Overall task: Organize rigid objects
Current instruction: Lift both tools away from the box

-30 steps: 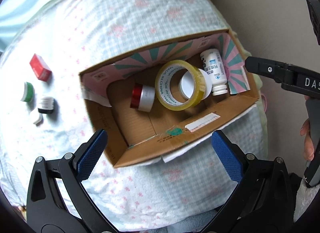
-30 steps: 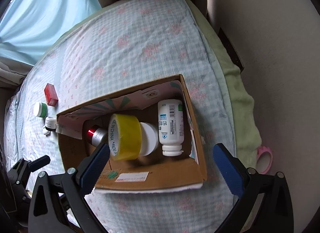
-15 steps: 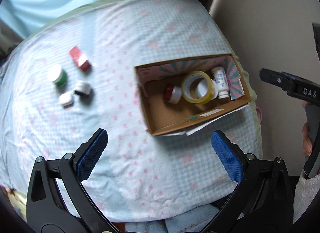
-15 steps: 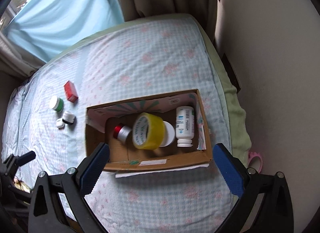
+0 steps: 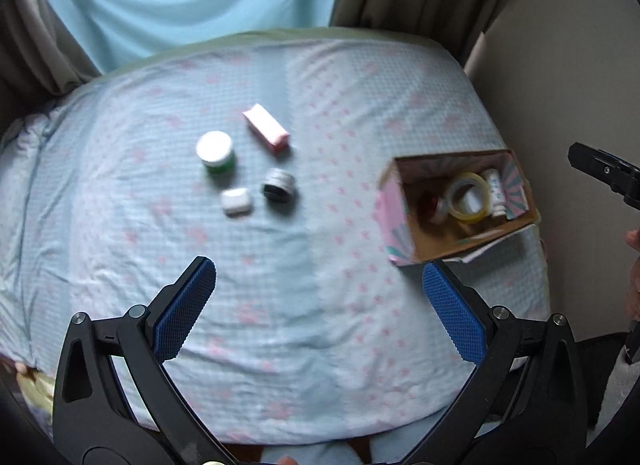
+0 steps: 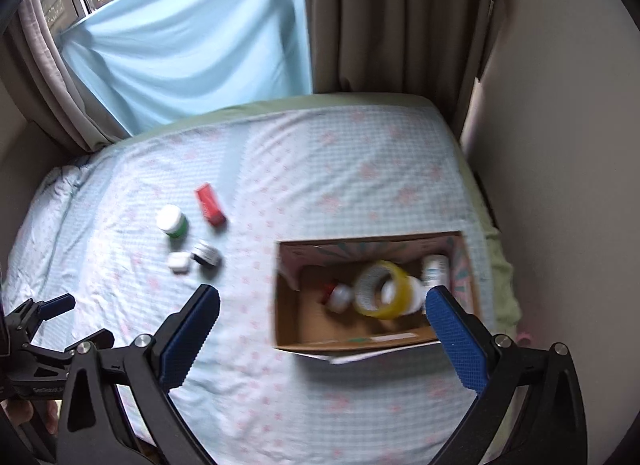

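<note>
Both grippers: left gripper [image 5: 320,297] and right gripper [image 6: 323,323] wide open, empty | next: I lower left straight over green jar [image 5: 215,152], squeeze its sides, carry to box [image 5: 460,205]

- Left tongs [image 5: 318,297] spread wide, blue pads [image 5: 185,307] well apart, nothing between them.
- They hang high, tipped downward, touching nothing.
- Right tongs [image 6: 322,327] just as wide, blue pads [image 6: 456,341] far from each other, gripping nothing.
- These too are up in the air, angled downward.
- From the left camera, the right tool's black tip shows at the far right edge, with a bit of the person's right hand [image 5: 632,269] below it.
- From the right camera, the left tool pokes in at the lower left, a blue pad at its tip, and fingers of the left hand [image 6: 24,415] curl beneath its frame.
- The two tools sit side by side, apart.
</note>
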A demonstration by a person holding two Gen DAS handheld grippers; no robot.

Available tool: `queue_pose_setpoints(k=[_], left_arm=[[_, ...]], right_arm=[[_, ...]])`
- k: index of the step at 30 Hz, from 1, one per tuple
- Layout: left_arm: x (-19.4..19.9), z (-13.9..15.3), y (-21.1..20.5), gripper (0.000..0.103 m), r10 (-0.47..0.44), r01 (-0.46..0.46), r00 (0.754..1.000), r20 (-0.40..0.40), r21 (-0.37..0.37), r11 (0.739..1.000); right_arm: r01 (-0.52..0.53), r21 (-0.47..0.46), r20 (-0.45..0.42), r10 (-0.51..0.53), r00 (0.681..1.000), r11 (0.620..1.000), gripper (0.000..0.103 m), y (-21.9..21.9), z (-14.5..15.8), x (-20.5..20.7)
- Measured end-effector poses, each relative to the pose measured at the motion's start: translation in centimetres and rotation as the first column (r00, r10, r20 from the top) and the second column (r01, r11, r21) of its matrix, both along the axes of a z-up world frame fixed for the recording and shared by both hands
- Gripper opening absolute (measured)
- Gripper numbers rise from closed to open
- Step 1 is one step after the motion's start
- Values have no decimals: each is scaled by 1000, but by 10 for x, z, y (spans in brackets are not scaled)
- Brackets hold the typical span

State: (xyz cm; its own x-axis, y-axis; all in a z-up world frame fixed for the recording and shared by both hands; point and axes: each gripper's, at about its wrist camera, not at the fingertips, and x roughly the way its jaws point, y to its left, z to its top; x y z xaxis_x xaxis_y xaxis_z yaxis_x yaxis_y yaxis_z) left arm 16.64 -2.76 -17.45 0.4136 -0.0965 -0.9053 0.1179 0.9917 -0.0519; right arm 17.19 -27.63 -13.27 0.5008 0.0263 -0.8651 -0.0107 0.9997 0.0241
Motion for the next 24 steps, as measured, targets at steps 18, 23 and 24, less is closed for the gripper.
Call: queue_pose_setpoints(k=[18,23,24], left_arm=[[113,-68,181,103,-26,27,999,35,-27,999],[148,-127,186,103,-32,34,999,21,-69,997],[155,-140,184,103,-38,39,999,11,-68,997]], right_arm=[[-11,61,-16,12,1000,998,103,163,-55,83],[-94,24,-36,95,995,995,103,185,-98,117],[-119,11,-46,119,992,993,103,188,-107,125]])
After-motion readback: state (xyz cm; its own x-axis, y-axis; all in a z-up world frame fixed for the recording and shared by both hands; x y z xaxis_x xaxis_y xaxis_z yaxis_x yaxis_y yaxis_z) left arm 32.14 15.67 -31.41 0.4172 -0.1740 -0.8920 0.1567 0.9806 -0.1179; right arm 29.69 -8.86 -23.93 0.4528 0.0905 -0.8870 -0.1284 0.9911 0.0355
